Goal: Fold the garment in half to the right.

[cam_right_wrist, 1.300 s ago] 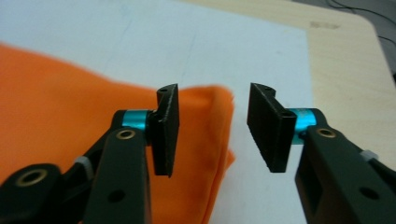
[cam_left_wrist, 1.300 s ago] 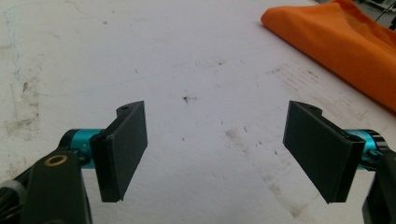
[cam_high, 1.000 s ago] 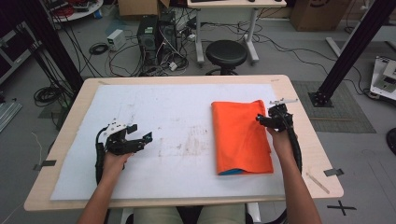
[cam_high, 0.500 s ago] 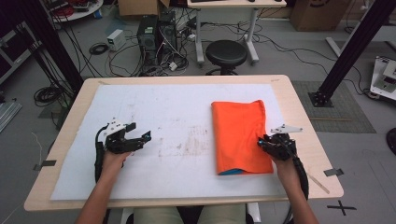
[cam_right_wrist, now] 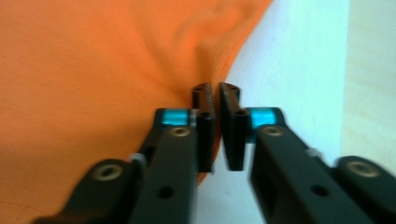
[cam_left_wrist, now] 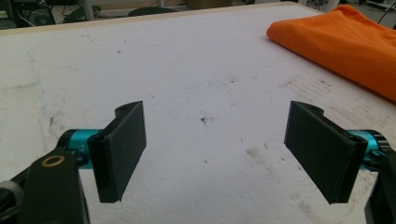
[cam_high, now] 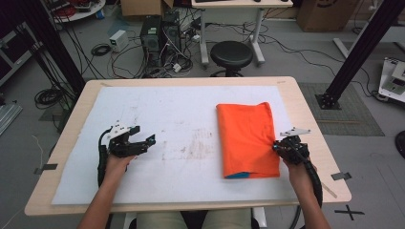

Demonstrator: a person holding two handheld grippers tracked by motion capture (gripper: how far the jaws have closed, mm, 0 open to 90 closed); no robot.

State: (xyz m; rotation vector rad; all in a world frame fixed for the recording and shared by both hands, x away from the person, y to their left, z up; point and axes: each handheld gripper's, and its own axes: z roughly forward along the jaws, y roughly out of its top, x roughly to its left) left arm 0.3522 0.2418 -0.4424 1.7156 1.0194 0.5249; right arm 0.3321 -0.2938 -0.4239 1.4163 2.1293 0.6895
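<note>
Now the right tongs (cam_high: 278, 147), having just been closing, are pinching the orange cloth's (cam_high: 246, 136) edge, while the left tongs (cam_high: 145, 141) are resting released on the table (cam_high: 191, 82).

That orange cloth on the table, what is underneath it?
The orange cloth lies on a white sheet covering the table. A blue layer peeks out at its near edge; anything else beneath is covered.

Bright orange folded cloth (cam_high: 247, 138) showing a blue sliver at its near corner; white stained paper sheet (cam_high: 167, 114) covering the light wooden desk (cam_high: 310, 119); black grippers showing teal fittings.
</note>
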